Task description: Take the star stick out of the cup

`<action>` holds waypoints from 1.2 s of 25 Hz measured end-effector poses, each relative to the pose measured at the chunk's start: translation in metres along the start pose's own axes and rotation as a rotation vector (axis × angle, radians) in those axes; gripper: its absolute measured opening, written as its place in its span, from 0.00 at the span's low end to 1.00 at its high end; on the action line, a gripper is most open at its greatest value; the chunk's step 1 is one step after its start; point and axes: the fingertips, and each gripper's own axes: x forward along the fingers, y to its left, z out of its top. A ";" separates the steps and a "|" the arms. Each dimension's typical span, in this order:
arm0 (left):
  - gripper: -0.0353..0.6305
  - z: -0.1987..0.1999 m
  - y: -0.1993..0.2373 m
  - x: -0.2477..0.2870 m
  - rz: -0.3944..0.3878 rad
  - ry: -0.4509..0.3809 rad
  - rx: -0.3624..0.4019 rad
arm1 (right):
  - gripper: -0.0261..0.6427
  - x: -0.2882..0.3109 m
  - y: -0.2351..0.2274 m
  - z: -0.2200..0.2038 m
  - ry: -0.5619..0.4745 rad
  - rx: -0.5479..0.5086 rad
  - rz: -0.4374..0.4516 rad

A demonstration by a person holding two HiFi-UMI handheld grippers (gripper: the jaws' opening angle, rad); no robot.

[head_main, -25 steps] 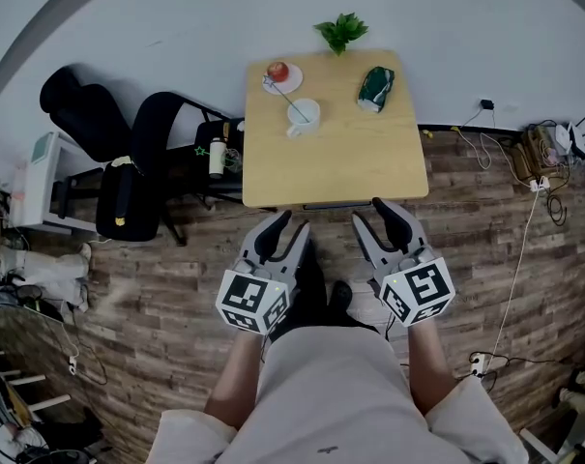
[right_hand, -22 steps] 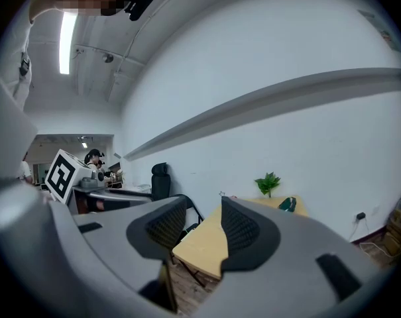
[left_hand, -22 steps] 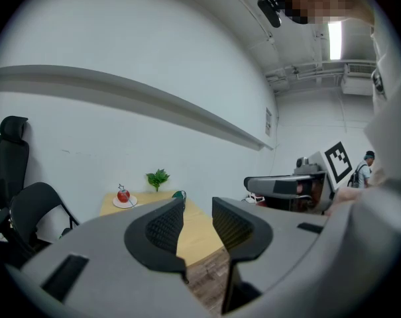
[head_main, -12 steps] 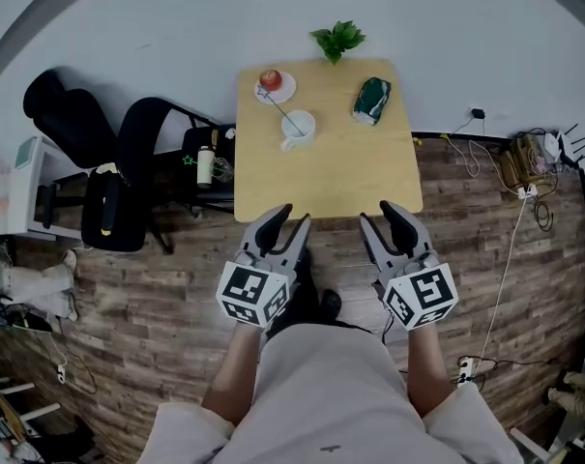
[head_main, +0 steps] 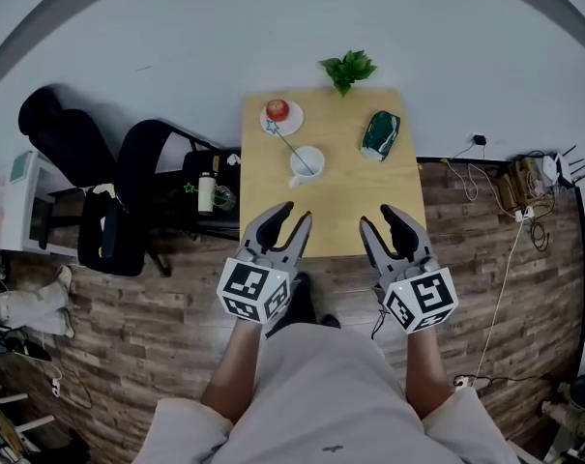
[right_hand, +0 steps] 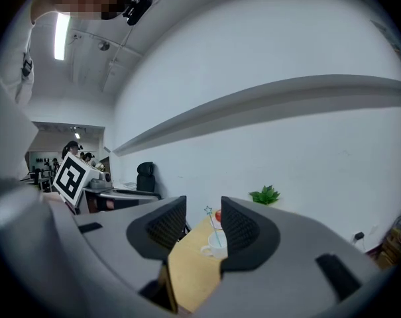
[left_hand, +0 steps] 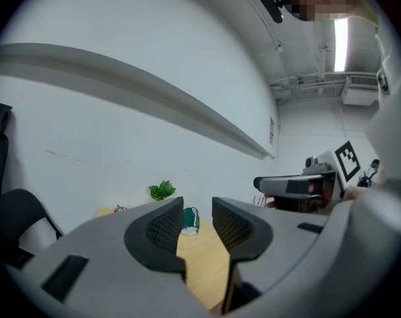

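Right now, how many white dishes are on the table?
2. A plate under the apple at the far left corner of the table; a cup holding the star stick, nearer the middle. None seem hidden.

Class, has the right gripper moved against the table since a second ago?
Yes. The right gripper has advanced toward the table: its tongs now overlap it; earlier they only reached its near edge.

1. An office-like workroom: black office chairs (head_main: 142,162) stand left of a small tabletop (head_main: 369,196).
2. Right of the tabletop, cables (head_main: 510,249) trail over the plank floor (head_main: 128,298).
3. Behind it is a bare white wall (head_main: 224,37); overhead are strip lights (left_hand: 340,35) and pipes (left_hand: 306,81).
4. Far left of it are more desks (right_hand: 120,196) and people (right_hand: 71,148).
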 end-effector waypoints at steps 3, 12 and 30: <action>0.22 0.005 0.019 0.016 -0.011 0.003 -0.005 | 0.25 0.023 -0.006 0.006 -0.001 -0.001 -0.003; 0.22 0.009 0.070 0.050 -0.035 0.023 -0.027 | 0.25 0.080 -0.010 0.013 0.024 0.010 -0.010; 0.22 -0.034 0.131 0.087 -0.059 0.106 -0.100 | 0.24 0.135 -0.004 -0.008 0.072 0.022 -0.023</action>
